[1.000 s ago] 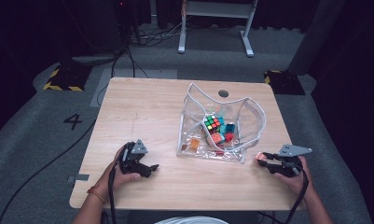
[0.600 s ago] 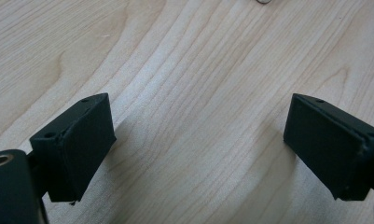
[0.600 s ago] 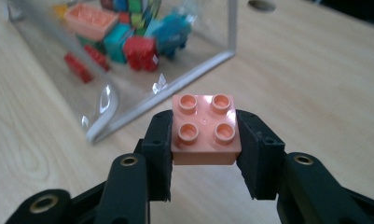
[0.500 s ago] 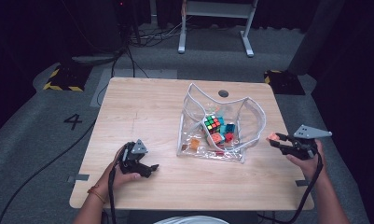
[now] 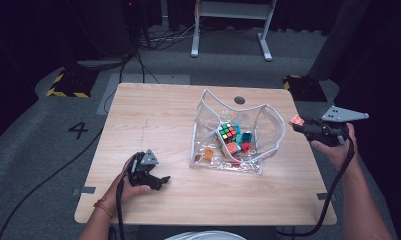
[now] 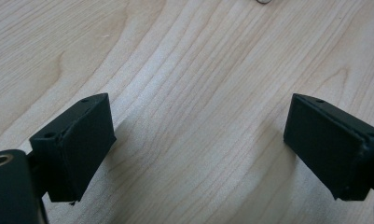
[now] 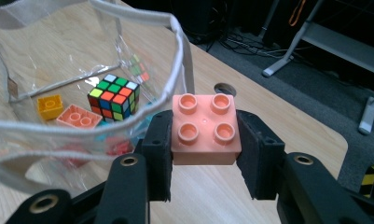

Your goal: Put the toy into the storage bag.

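A clear plastic pouch with a white zip rim stands open in the middle right of the table. Inside lie a colour cube, a yellow brick, a salmon brick and other small bricks. My right gripper hovers just right of the pouch, above the table's right edge, shut on a salmon four-stud brick. My left gripper rests on the wood near the front left, jaws wide apart with bare table between them.
A round cable hole sits in the table behind the pouch. A white frame stands on the grey floor beyond. Cables trail from both grippers. The table's left half is bare wood.
My right gripper has lifted from the table's front right edge and moved away and up, carrying the salmon brick beside the pouch's right rim. The left gripper has stayed put.
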Tool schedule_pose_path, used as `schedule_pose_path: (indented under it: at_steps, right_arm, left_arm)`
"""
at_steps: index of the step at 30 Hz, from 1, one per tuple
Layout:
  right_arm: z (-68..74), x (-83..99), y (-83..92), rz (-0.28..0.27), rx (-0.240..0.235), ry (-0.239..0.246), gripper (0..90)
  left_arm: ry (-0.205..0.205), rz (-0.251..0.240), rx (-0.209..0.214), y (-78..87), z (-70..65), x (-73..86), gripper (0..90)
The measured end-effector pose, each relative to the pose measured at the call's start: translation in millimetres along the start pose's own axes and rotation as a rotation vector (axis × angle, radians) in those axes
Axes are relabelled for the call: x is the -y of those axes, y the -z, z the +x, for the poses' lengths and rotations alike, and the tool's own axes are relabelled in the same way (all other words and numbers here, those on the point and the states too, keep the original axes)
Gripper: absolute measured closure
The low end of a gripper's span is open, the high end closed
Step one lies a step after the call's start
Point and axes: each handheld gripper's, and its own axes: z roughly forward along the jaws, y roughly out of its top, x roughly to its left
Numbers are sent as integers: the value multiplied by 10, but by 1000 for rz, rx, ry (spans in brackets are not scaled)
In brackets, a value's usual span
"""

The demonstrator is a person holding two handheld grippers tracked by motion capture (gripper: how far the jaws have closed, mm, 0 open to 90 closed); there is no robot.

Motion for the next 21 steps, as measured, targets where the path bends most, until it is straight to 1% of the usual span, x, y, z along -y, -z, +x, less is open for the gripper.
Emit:
schedule_pose_path:
  at_steps: [3, 5, 6, 7, 8, 10, 11, 13, 16, 17, 19, 21]
  right_arm:
    - [6, -107, -30, -8, -5, 17, 595]
    - [20, -179, -46, -16, -17, 11, 595]
    - [25, -211, -60, -27, -25, 15, 595]
    - [36, -242, -72, -28, -25, 21, 595]
    - [58, -277, -88, -25, -28, 17, 595]
    - [80, -318, -115, -32, -41, 29, 595]
    - [104, -340, -125, -31, -49, 23, 596]
    - [150, -385, -155, -29, -63, 35, 595]
    - [240, -449, -209, -49, -111, 42, 595]
    - [270, -465, -220, -40, -113, 45, 595]
    - [328, -505, -276, -47, -139, 58, 595]
    - [394, -545, -335, -29, -159, 64, 595]
  left_arm:
    - [-1, 0, 0, -1, 1, -1, 86]
    - [-2, 1, 2, -2, 3, -3, 85]
    - [-1, 0, 5, -4, 3, -3, 85]
    - [0, -1, 5, -5, 1, -3, 85]
    - [0, -1, 4, -4, 2, -3, 85]
    - [0, -2, 5, -5, 1, -3, 84]
    - [-1, 0, 5, -4, 2, -3, 85]
    - [0, -2, 4, -4, 2, -3, 85]
    - [0, -1, 5, -5, 1, -3, 85]
    - [-1, 0, 5, -4, 2, -3, 85]
    - [1, -1, 5, -5, 1, -3, 85]
    - [-1, 0, 5, -4, 2, -3, 85]
